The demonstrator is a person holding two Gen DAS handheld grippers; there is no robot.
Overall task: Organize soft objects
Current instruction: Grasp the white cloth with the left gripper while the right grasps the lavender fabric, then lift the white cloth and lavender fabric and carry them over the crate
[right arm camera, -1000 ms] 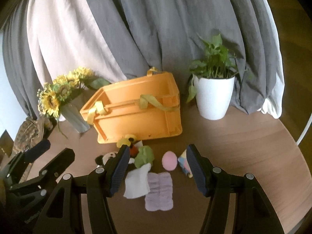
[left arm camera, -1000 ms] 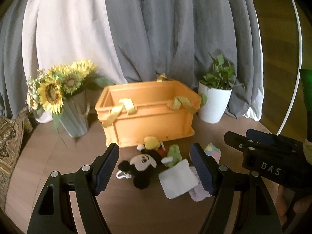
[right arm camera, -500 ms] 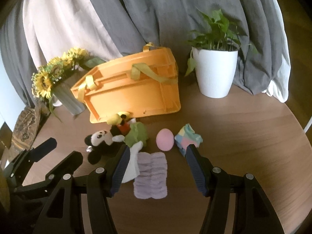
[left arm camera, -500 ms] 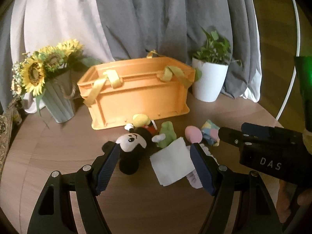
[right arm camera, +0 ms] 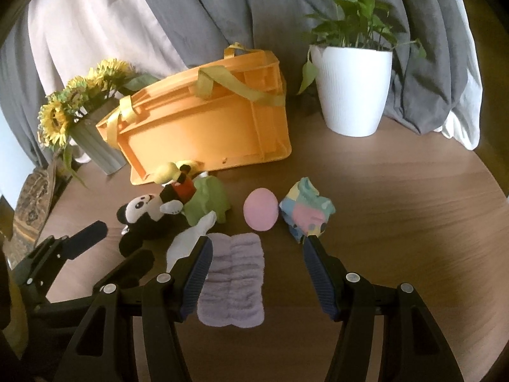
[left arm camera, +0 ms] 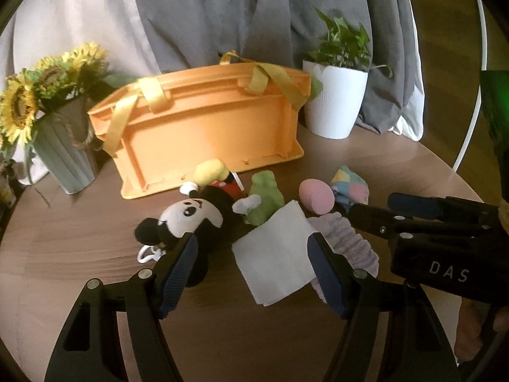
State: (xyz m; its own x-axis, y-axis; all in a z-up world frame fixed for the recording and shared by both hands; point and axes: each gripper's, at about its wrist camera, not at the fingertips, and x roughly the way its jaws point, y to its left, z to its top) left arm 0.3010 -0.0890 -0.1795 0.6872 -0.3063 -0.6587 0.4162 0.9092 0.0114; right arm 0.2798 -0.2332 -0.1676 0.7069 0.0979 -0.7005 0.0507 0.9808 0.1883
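Left gripper (left arm camera: pixel 253 267), jaws apart and just been narrowing w/ nothing pinched, frames the white cloth (left arm camera: pixel 276 254) in front of the orange crate (left arm camera: pixel 203 133), prob. to grab it; right gripper (right arm camera: pixel 256 265), spread too, sits over the lilac towel (right arm camera: pixel 233 280).

A round wooden table (right arm camera: pixel 397 222) carries an orange crate (right arm camera: pixel 210 133) far centre, a sunflower vase (right arm camera: pixel 95 146) far left, a white plant pot (right arm camera: pixel 353 89) far right, and near them plush mouse (right arm camera: pixel 146 219), green cloth (right arm camera: pixel 206 203), pink ball (right arm camera: pixel 261 210), pastel bundle (right arm camera: pixel 307 213), white cloth (left arm camera: pixel 276 254) and lilac towel (right arm camera: pixel 235 286).
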